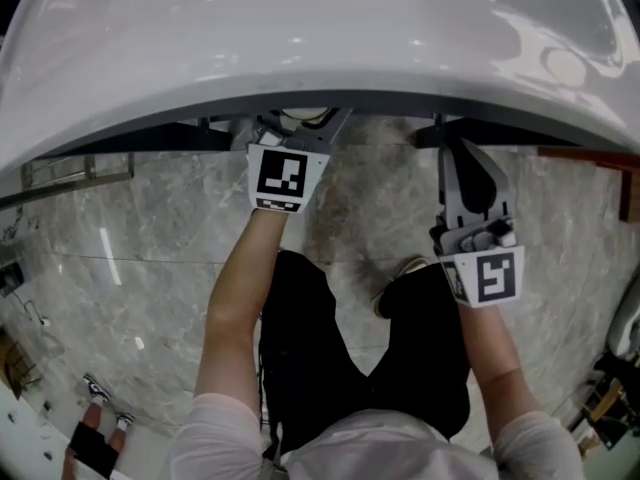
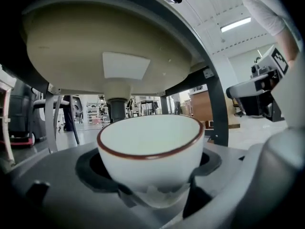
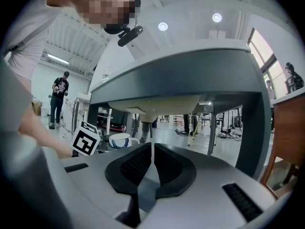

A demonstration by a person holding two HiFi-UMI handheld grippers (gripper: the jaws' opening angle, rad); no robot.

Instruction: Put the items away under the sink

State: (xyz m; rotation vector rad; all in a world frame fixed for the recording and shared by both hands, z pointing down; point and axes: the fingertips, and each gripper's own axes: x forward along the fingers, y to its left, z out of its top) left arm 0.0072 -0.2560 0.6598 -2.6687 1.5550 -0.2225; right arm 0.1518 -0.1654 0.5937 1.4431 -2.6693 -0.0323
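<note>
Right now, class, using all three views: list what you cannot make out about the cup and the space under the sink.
- Left gripper view: the jaws of the left gripper cover the base of the cup; no handle shows.
- Head view: the sink hides the space beneath it and nearly all of the cup.
- Right gripper view: the cup is too small to read its blue pattern.

L gripper point(image 2: 152, 178) clamped on cup point(image 2: 148, 144) | R gripper point(image 3: 152, 152) jaws together, empty | both held fwd
</note>
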